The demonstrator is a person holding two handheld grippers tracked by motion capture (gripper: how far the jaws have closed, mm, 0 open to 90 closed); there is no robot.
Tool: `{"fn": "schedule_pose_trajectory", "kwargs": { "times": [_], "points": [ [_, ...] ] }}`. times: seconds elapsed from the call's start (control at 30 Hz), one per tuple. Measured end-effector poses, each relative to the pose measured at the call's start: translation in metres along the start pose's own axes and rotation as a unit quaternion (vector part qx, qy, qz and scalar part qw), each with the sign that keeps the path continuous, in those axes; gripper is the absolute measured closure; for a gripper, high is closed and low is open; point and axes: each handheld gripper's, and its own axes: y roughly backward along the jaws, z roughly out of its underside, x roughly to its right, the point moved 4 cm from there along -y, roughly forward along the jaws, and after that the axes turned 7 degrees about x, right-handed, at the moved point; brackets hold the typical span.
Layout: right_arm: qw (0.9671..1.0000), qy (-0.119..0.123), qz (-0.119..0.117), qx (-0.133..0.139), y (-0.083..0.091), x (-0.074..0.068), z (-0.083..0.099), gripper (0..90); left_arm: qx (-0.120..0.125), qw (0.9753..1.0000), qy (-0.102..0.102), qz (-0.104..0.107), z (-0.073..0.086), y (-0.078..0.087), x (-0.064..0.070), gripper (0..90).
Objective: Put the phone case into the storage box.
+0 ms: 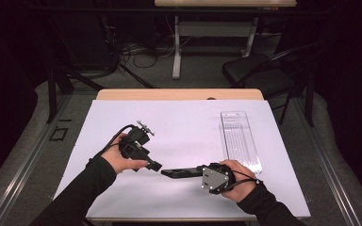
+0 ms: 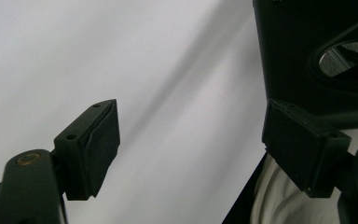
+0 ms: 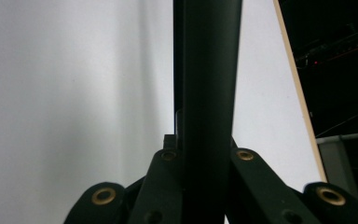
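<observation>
Handover is the step: your right tongs (image 1: pixel 195 171) are clamped on a flat black bar (image 1: pixel 179 173) low over the table (image 1: pixel 184 122); your left tongs (image 1: pixel 154 165) stand apart at its free end, so centre it before closing

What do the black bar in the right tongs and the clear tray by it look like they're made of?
The black bar, clamped in the right tongs, looks like matte plastic, possibly coated metal: dull, even surface, only a soft sheen. The clear tray looks like glossy transparent plastic: the white table cover shows through it, and its ribs catch light.
</observation>
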Motion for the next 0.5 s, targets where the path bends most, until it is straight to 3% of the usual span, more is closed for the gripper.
{"fn": "schedule_pose_trajectory", "kwargs": {
  "times": [0.1, 0.33, 0.5],
  "points": [
    [0.9991, -0.040, -0.004, 0.008, -0.0002, -0.0015, 0.0004, 88.8, 0.002, 1.0000, 0.000, 0.002, 0.0014, 0.0001, 0.0011, 19.7],
    [0.9956, -0.088, -0.020, 0.025, 0.0007, 0.0012, 0.0029, 88.8, 0.005, 1.0000, -0.005, 0.001, 0.0035, 0.0032, 0.0030, 20.5],
    [0.9903, -0.131, -0.029, 0.037, 0.0016, 0.0033, 0.0050, 88.8, 0.012, 0.9999, -0.003, 0.001, 0.0043, 0.0034, 0.0034, 21.4]
  ]
}}
